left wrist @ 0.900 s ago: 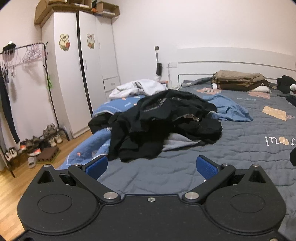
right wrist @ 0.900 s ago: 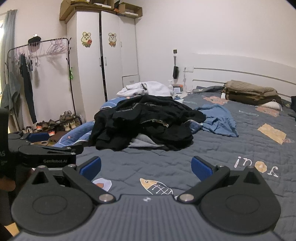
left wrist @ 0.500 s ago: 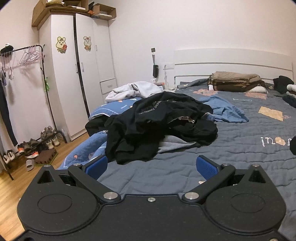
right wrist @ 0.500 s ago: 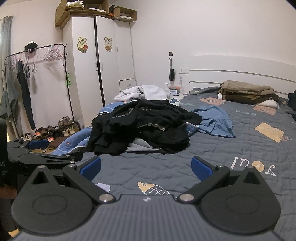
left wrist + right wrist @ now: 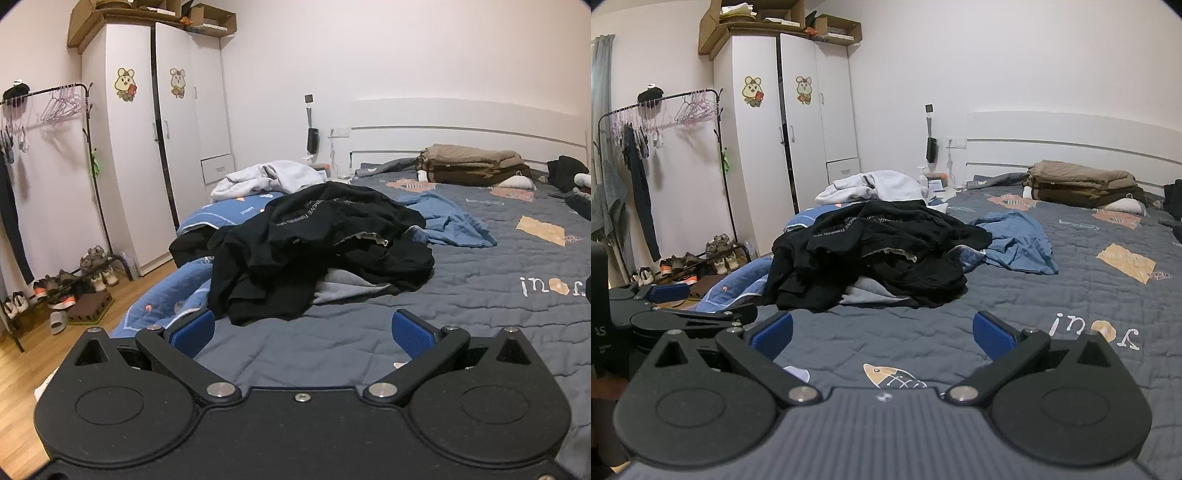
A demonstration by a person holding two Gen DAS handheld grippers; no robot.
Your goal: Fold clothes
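The folding appears barely begun, if at all. A loose heap of black garments (image 5: 317, 251) lies crumpled on the bed (image 5: 480, 306), toward its left edge, with a grey piece (image 5: 343, 291) poking out from under its near side. Just beyond the heap, toward the headboard, a blue garment (image 5: 450, 221) is spread in wrinkles on the grey quilt, and a pale grey-white garment (image 5: 266, 177) is bunched at the bed's far left corner. None of these looks folded. Against the headboard sits a neat brown and tan stack (image 5: 472, 166); whether it belongs to this job cannot be told. So, judging from how things lie, all the loose pieces remain to be picked out, flattened and folded.

The left gripper (image 5: 301, 330) hangs over the near part of the bed, its blue pads (image 5: 410, 332) spread wide with only bare quilt showing between them; it holds and touches nothing. The right gripper (image 5: 882, 332) stands the same way, its jaws wide apart and empty over the quilt near a fish print (image 5: 894, 376). The black heap lies ahead of both, apart from the pads.
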